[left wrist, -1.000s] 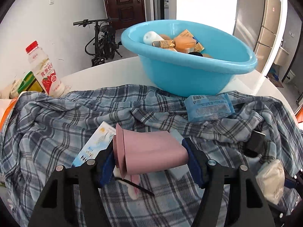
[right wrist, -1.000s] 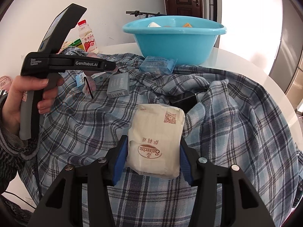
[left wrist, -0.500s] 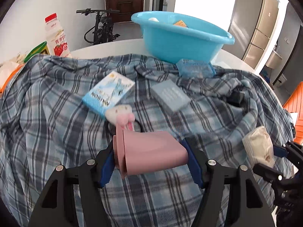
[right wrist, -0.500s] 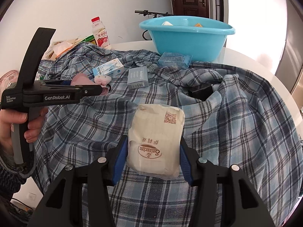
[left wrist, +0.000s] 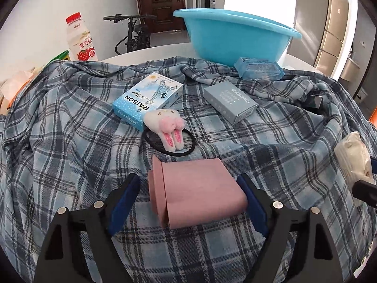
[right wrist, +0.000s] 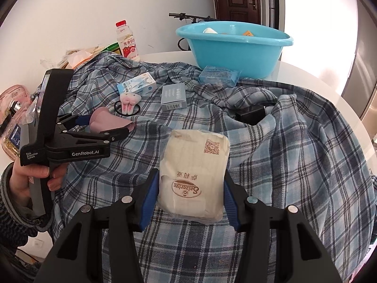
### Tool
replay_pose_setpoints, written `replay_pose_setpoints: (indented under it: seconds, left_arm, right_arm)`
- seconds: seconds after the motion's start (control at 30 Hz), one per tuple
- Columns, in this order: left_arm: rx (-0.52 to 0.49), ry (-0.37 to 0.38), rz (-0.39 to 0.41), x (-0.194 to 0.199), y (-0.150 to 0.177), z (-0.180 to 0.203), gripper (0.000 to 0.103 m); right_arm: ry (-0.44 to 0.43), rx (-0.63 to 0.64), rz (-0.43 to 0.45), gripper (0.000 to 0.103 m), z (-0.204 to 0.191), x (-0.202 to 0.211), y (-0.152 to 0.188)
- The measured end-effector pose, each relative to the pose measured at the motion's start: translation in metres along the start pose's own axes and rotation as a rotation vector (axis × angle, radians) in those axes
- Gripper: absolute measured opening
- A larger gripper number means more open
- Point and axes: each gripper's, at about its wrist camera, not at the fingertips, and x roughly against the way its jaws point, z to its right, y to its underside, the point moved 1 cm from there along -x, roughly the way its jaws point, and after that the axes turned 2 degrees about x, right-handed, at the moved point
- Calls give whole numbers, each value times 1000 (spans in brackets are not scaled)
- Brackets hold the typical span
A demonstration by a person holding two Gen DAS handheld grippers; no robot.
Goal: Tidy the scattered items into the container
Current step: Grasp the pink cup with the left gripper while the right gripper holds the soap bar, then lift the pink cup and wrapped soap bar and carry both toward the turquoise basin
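Note:
My left gripper (left wrist: 188, 198) has opened around a pink cup (left wrist: 198, 193) that lies on its side on the plaid cloth; a gap shows at the left pad. My right gripper (right wrist: 188, 195) is shut on a white tissue pack (right wrist: 193, 176), held above the cloth. The blue basin (left wrist: 235, 40) stands at the back, with several items inside in the right wrist view (right wrist: 235, 47). On the cloth lie a blue RAISON box (left wrist: 148, 99), a grey box (left wrist: 229, 101), a blue wipes pack (left wrist: 259, 68) and a bunny hair tie (left wrist: 168, 132).
A plaid shirt (left wrist: 70, 141) covers the round white table (right wrist: 318, 75). A drink bottle (left wrist: 80, 40) stands at the back left. A black object (right wrist: 252, 115) sits in a cloth fold. Clutter and a pink container (right wrist: 11, 118) lie at the far left.
My left gripper has pulled back from the basin, come down to the cloth and opened, so the pink cup now rests on the cloth. The right gripper still holds the tissue pack.

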Motion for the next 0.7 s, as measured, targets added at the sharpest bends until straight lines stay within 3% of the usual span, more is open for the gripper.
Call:
replay_pose_setpoints:
  seconds: [0.2,0.4,0.7]
  left_arm:
    - [-10,-46,-20,-13,2,5,88]
    - [10,-107,13,-13,3,11,88]
    - [40,-103,3,1,9,-5,88]
  right_arm:
    - [-1,-6,0,49,1,0,0]
    - [3,-8,-16,49,3,-4,1]
    - [1,-14,-8,50,6,-2,-1]
